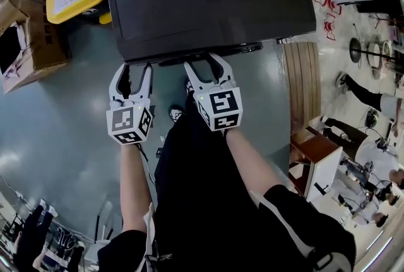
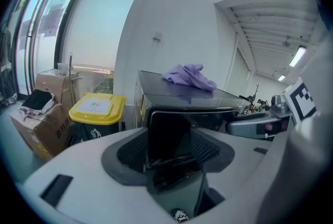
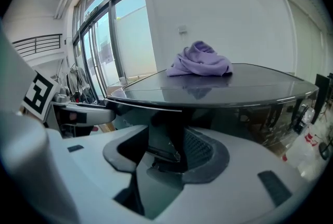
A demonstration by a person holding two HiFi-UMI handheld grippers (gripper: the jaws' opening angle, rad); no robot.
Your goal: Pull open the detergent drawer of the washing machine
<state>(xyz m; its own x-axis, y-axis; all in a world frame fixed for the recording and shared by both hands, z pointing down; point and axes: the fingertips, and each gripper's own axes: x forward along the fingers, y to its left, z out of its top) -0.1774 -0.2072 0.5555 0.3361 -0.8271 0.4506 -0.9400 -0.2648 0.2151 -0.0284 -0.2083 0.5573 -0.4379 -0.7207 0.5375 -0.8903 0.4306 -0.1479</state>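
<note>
left tool, right tool, at washer edge

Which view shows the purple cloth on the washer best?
Right gripper view: the purple cloth sits whole and near centre on the washing machine top. Head view cuts it off at the top edge; left gripper view shows it whole but smaller.

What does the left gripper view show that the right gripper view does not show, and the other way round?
Only the left gripper view: a yellow-lidded bin, cardboard boxes beside it, and the right gripper at the right edge. Only the right gripper view: the left gripper at the left edge, tall windows and a railing. Both: the purple cloth lying on the dark top of the washing machine, and the machine's front between that view's own jaws.
</note>
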